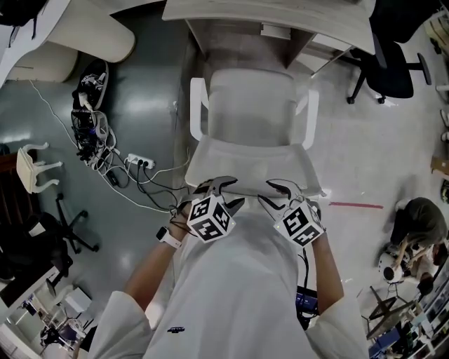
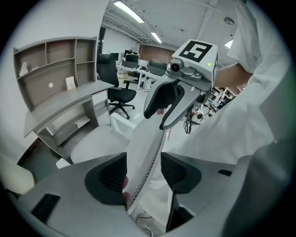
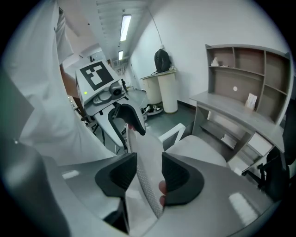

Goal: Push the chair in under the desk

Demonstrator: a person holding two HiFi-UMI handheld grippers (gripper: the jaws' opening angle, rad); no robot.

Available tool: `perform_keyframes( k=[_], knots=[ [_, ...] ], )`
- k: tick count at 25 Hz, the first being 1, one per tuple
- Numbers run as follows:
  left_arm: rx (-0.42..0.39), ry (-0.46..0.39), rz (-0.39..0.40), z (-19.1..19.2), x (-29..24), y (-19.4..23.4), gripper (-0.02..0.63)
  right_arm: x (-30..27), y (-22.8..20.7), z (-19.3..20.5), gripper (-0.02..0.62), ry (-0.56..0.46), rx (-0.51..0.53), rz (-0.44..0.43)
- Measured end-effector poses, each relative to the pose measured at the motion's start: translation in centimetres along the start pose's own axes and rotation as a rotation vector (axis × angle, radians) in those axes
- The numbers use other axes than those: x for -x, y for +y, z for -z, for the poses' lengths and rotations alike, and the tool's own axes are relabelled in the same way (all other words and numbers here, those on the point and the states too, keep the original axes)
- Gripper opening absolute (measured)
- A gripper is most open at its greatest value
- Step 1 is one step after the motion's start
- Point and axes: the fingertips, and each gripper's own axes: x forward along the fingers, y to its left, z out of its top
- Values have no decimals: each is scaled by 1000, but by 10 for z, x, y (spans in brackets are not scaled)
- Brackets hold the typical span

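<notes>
White mesh chair backrest (image 1: 249, 165); I am straddling it with left gripper (image 1: 223, 186) and right gripper (image 1: 280, 189), jaws unclenched, for pushing toward desk (image 1: 280, 14).

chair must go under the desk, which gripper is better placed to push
Right, slightly: both the left gripper and right gripper straddle the chair backrest with jaws open, but the right's stand closer round it.

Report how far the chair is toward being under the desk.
Done: the chair faces the desk opening, seat front at its edge. In hand: left gripper and right gripper straddle the backrest top; the left one is open, the right's grip unclear. Left: most of the seat is outside; push it under.
</notes>
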Motion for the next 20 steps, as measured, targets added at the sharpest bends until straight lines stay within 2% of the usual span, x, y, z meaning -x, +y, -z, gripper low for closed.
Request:
perform_keyframes(
  k=[7,10,13,16,18,20],
  knots=[
    [-127,127,-9,24,-20,6,238,-11,6,32,179,120,39,-43],
    [-116,124,4,26,-23,6,249,-15,12,41,187,163,85,-71],
    [-99,126,10,26,-24,7,262,-21,10,52,192,207,141,-47],
    [-101,145,16,26,-25,7,267,-27,7,59,199,254,115,-60],
    [-132,156,18,28,-26,7,254,-29,8,59,193,272,120,-87],
    [-186,180,30,30,-28,3,214,-29,11,60,155,284,160,-110]
  ],
)
